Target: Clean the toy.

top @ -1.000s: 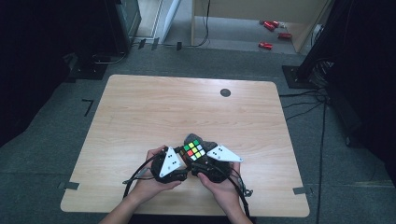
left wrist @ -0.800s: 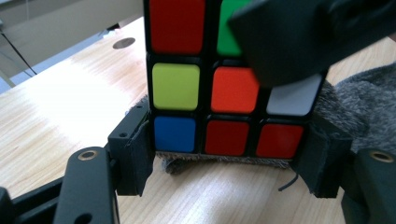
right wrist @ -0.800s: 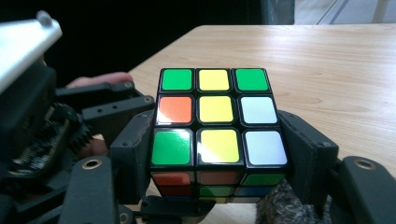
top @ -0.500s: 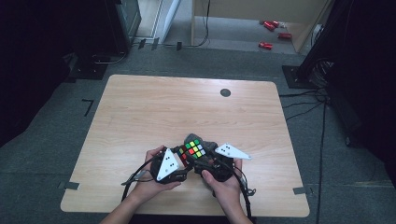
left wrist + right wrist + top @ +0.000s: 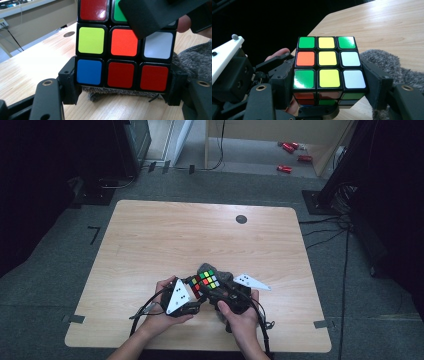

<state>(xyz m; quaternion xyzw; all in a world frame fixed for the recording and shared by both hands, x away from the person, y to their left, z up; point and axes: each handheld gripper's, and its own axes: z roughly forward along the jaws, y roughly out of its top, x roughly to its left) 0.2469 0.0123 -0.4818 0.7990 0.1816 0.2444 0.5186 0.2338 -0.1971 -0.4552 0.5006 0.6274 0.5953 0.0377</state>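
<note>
A scrambled Rubik's cube is held just above a grey furry cloth near the table's front edge. My left gripper is shut on it. In the left gripper view its jaws clamp the bottom row of the cube, blue and red stickers between them. My right gripper is also shut on it. In the right gripper view its jaws press both sides of the cube, whose top face is mostly yellow, green and white. The left gripper stands beside it.
The wooden table has a black round grommet at the back right. Cables trail from the grippers toward the front edge. The furry cloth lies right of the cube. Red objects lie on the floor beyond.
</note>
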